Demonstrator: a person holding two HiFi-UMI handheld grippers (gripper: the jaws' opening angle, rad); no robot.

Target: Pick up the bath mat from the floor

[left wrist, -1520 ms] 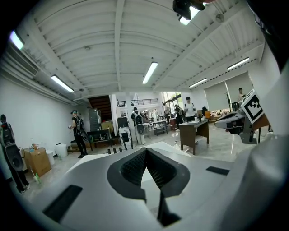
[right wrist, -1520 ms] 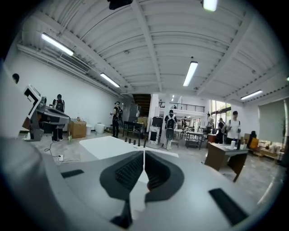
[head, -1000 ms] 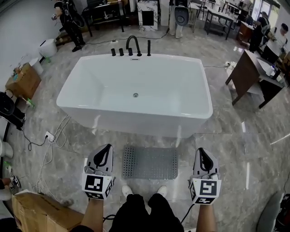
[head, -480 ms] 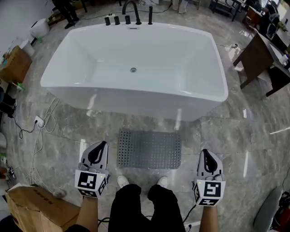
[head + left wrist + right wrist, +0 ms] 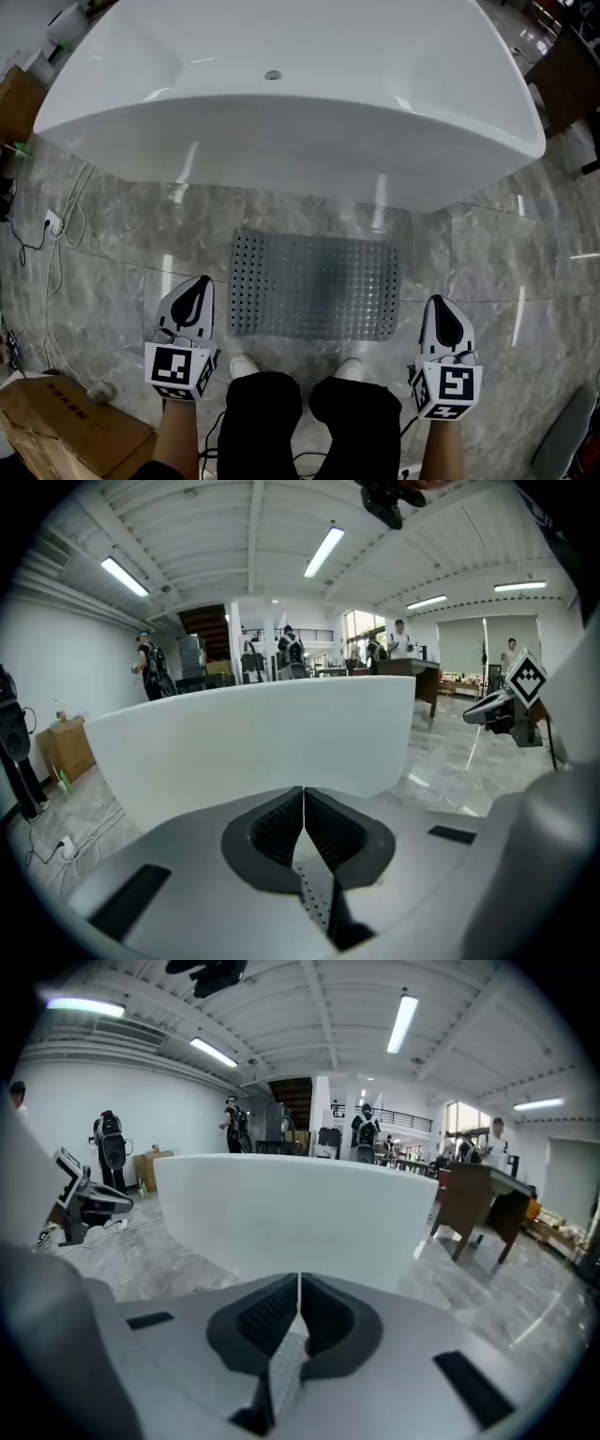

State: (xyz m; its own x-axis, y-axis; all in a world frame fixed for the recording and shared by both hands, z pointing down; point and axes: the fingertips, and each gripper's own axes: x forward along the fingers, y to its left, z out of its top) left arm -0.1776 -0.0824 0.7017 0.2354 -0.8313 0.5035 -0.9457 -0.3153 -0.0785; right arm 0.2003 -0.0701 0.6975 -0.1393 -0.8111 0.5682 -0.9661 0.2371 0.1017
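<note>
The person wears black trousers point(image 5: 272, 424) and white shoes point(image 5: 245, 367), and the left gripper point(image 5: 200, 281) and right gripper point(image 5: 437, 302) each have a pale grey shell, black ribbed pads point(image 5: 277, 827) and a cube point(image 5: 180, 370) of black-and-white square markers, with a thin black cable point(image 5: 401, 433) by the right one.

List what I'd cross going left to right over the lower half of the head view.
cardboard box -> left gripper, jaws together and empty -> bath mat flat on the floor -> right gripper, jaws together and empty
</note>
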